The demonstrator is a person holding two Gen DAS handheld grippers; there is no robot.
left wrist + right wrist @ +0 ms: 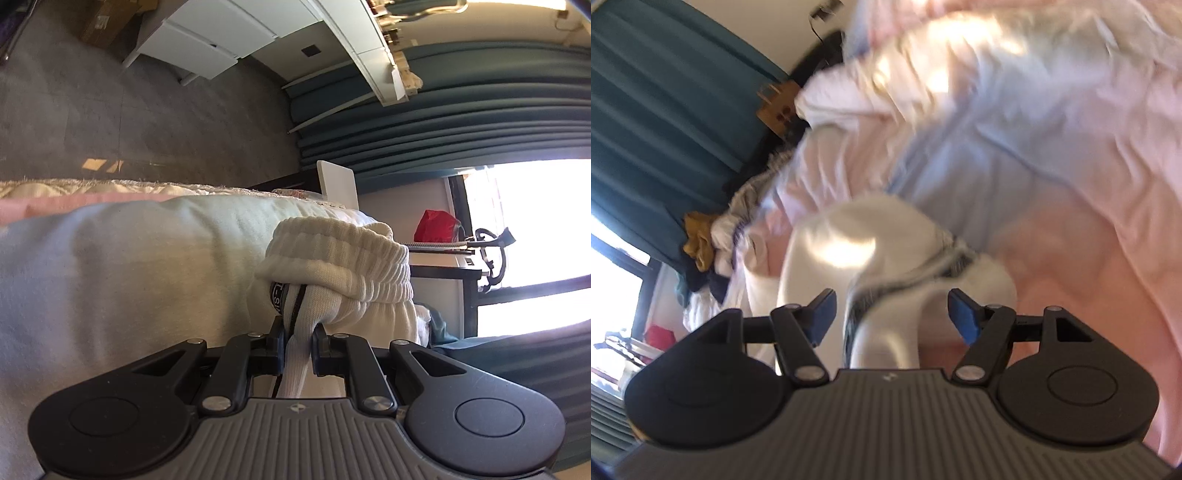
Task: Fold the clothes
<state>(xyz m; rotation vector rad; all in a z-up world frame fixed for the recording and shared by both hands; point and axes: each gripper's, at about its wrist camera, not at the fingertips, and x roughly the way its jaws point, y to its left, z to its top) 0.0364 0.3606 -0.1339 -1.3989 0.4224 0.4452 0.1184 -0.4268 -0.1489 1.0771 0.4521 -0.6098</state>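
Observation:
A cream-white garment with a ribbed elastic waistband [340,254] and a black drawstring lies bunched on the bed. My left gripper [298,338] is shut on a fold of that ribbed waistband, and the cloth runs down between its pads. In the blurred right wrist view, the same white garment [886,266] with a grey-edged band lies between the spread blue pads [823,314] of my right gripper [888,314]. The jaws stand wide apart and neither pad presses on the cloth.
The bed carries a pink and pale-blue duvet [1052,155]. A heap of other clothes [701,247] sits by the teal curtain [646,110]. White drawers [207,40], grey carpet [110,110], a bright window [524,229] and a red bag [437,225] lie beyond.

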